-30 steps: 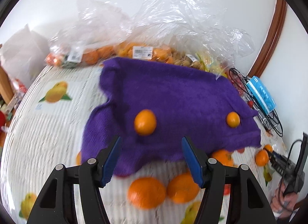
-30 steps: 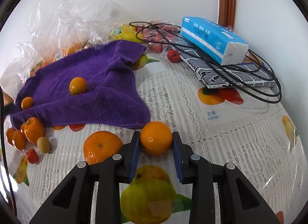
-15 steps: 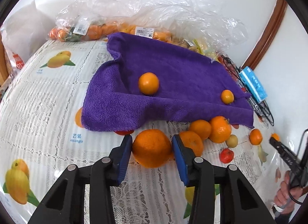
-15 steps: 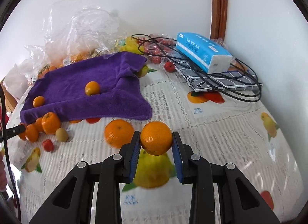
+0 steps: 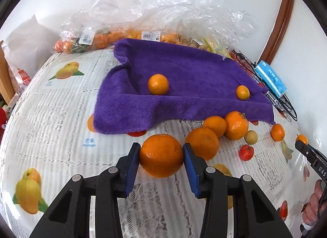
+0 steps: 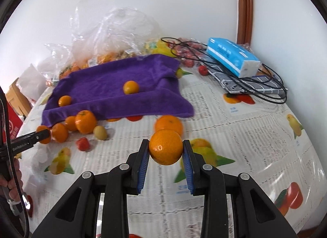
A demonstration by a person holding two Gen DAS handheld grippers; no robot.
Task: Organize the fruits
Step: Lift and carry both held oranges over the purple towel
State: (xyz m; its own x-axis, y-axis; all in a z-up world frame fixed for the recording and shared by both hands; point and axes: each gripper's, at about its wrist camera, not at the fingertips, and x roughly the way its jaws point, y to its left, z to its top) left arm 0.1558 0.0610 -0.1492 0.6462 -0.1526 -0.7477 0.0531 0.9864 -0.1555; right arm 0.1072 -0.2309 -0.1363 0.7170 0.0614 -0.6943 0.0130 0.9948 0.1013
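My left gripper is shut on a large orange, held just above the table in front of the purple towel. My right gripper is shut on another orange, lifted above the table. Two small oranges lie on the towel. Several oranges, a yellow-green fruit and a small red fruit cluster at the towel's near edge. One more orange lies on the table behind the right gripper.
Plastic bags of fruit lie behind the towel by the wall. A blue tissue pack, black cables and a grey cloth sit at the far right. The tablecloth has printed fruit pictures.
My left gripper moved back from the towel, closed on the large orange and lifted it slightly. My right gripper has raised its orange higher off the table.
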